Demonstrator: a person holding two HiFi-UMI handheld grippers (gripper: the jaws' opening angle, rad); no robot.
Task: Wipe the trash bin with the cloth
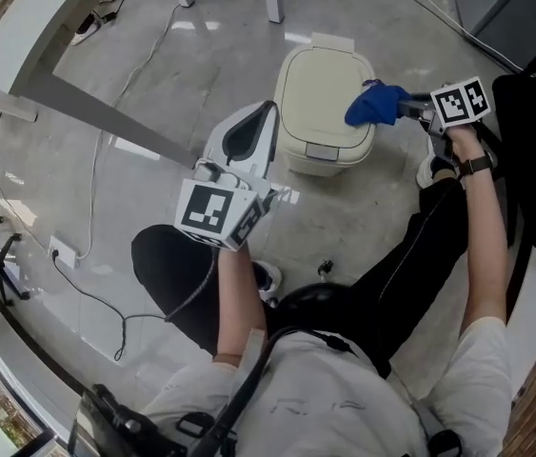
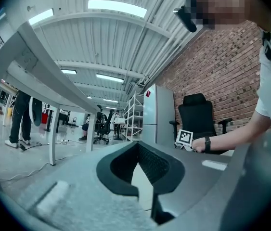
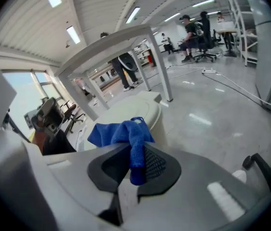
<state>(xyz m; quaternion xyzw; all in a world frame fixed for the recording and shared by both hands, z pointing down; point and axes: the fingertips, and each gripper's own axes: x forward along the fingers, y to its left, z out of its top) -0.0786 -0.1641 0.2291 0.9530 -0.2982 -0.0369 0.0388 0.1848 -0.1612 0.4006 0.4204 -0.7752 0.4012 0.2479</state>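
The right tongs (image 3: pixel 136 150) pinch a blue cloth (image 1: pixel 372 103) at the right edge of the cream trash bin (image 1: pixel 320 89) lid. The bin stands on the grey floor (image 1: pixel 153 84). The left tongs (image 2: pixel 137 148), pressed together on nothing, hover near its left side

Head view: the cloth (image 1: pixel 372 103) covers the right gripper (image 1: pixel 399 106) tips & part of the trash bin (image 1: pixel 320 84) lid's right edge, while the left gripper (image 1: pixel 248 136) blocks the bin's lower-left corner. Office chair (image 1: pixel 534 141) is cut off by the right edge, table (image 1: pixel 29 27) by top & left edges. Right gripper view: the cloth hides part of the bin lid behind it, and ppl in the bkgd (image 3: pixel 193 30) are too small to make out.
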